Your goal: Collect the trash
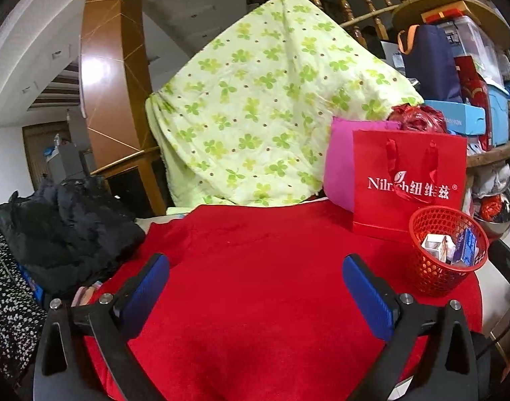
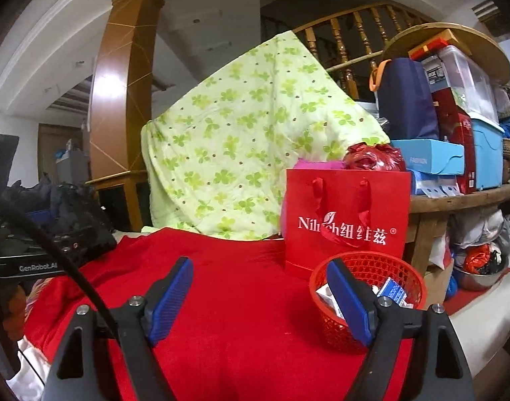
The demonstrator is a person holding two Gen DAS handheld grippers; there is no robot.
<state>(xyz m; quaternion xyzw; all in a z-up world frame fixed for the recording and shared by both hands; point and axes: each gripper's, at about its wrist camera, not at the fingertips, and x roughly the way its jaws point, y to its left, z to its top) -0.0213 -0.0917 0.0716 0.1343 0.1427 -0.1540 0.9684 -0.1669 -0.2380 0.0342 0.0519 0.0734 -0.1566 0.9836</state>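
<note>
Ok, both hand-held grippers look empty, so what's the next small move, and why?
Probably sweep the view for leftover trash: the red cloth looks clear, small cartons already sit in the red basket, and the left hand-held gripper and right hand-held gripper are open and empty.

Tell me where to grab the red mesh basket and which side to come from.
Grip the red mesh basket by its stiff top rim, from above, one finger inside and one outside. It stands upright and open on the red cloth; its tapered walls would probably slip in a side grasp.
</note>
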